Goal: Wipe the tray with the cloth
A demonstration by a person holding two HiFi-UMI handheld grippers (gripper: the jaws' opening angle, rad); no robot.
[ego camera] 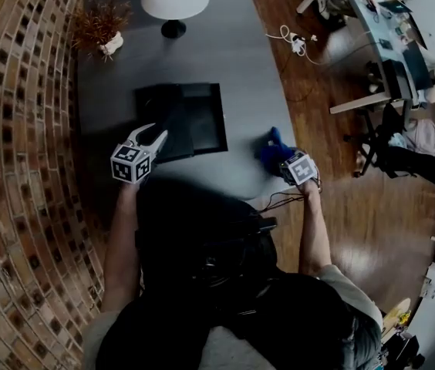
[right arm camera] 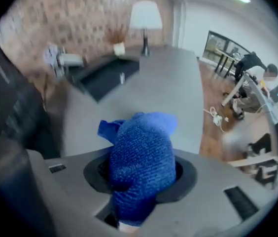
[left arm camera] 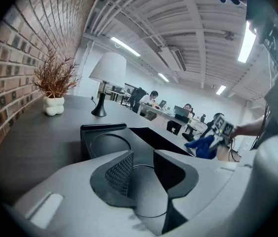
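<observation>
Tray (ego camera: pixel 202 120) is black and lies flat on the grey table (ego camera: pixel 248 52), near the brick-wall side and just ahead of the person. Its long axis runs across the table from the wall side toward the floor side, with the round recess at the wall end and the rectangular well at the other, open face up. Left gripper (ego camera: pixel 156 132) has its tips at the tray's near wall-side corner, pointing shallowly down along the tabletop, jaws drawn in as far as they go. Whether they nip the rim can't be made out. Judged purpose: pin the tray so it won't slide under wiping. Cloth (ego camera: pixel 275 154) is blue and bunched, over the table's floor-side edge, well apart from the tray and not touching it. Right gripper (right arm camera: pixel 138 179) is clamped on it, the wad filling the gap between the jaws and bulging out past the tips. It has no clear long axis, just a lump with a loose corner sticking toward the tray side. That gripper points steeply down, which probably puts the wad bottom-most, ready to press on the tray. Wiping not yet started.
</observation>
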